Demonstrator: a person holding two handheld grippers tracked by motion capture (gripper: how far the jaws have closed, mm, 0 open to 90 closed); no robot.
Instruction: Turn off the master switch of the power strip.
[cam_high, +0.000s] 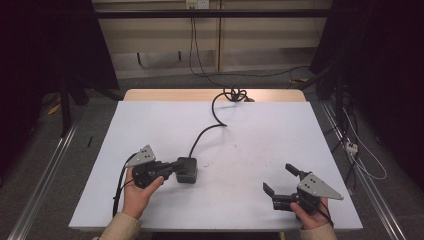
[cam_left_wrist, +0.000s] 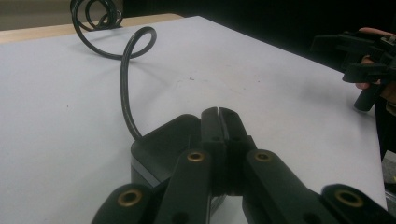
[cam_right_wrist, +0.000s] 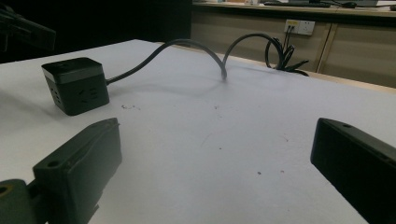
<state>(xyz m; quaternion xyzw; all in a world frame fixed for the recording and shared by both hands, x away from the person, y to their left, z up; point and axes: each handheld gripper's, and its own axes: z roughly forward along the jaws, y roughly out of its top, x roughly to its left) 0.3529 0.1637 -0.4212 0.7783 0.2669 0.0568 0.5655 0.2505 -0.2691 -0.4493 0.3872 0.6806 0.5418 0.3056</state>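
high view: your left claw (cam_high: 172, 169) is closed tight, touching the black power cube (cam_high: 186, 169) at the near left of the bench (cam_high: 280, 135). your right claw (cam_high: 281, 180) is wide open, holding nothing. the cube looks hard and smooth; grab its flat sides. its cord (cam_high: 207, 129) looks stiff.

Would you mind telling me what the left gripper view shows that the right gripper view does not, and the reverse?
Left gripper view alone: the left tool, jaws pressed together over the cube's top, and the person's right hand holding the right tool at the far edge.

Right gripper view alone: the right tool's jaws spread wide apart, the cube's front face with socket openings, and a wall outlet.

Both: the black power cube, its looping cable and the white table.
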